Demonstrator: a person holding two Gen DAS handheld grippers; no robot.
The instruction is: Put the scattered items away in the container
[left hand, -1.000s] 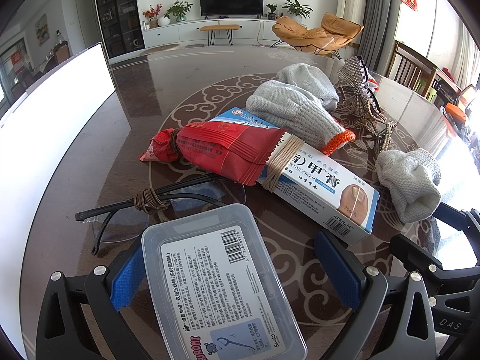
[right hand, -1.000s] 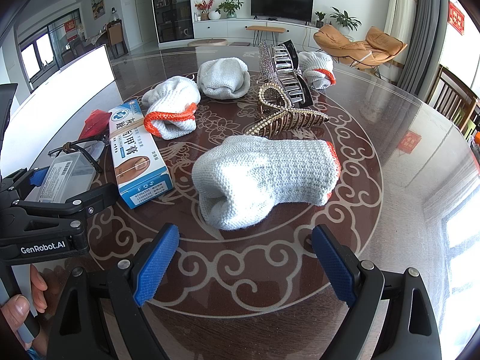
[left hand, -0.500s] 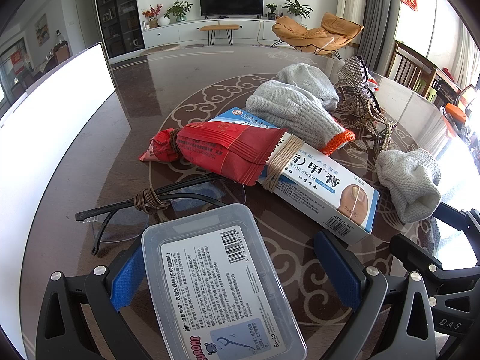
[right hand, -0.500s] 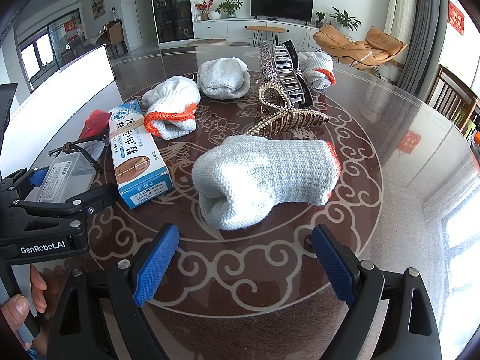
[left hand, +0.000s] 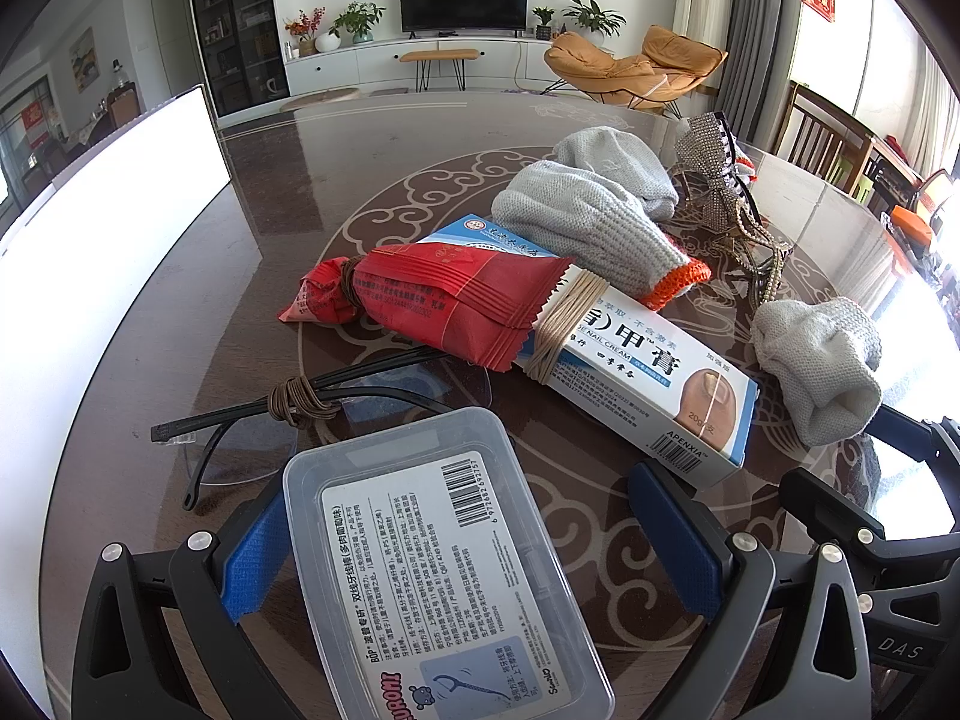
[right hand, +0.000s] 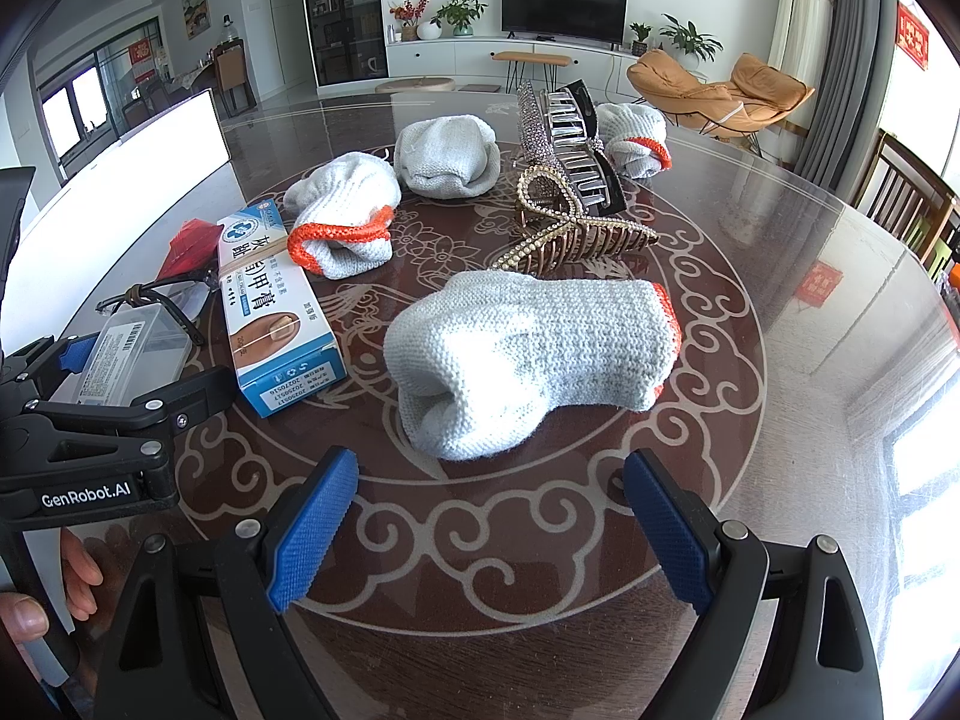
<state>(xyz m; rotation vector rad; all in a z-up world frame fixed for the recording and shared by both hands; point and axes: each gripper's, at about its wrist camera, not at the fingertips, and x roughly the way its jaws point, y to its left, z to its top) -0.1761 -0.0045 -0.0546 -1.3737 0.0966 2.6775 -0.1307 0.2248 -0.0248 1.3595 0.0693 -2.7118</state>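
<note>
Dark patterned table [right hand: 780, 396] bears a folded, orange-cuffed grey glove [right hand: 528, 354].

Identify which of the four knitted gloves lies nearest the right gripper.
The large glove lying directly ahead of the open right gripper; the other three gloves sit farther back, beyond the hair clips.

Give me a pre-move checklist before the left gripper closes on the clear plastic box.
1. Left gripper open wide enough: ok, both pads stand apart.
2. Clear plastic box between the fingers: ok, though it sits nearer the left pad.
3. Box free of neighbours: cannot tell; the glasses lie right at its far edge.
4. Nail cream box clear of the right pad: cannot tell, its corner is very close.
5. Right gripper out of the way: ok, open and empty, facing a grey glove.
6. Container in reach: cannot tell which object it is.
</note>
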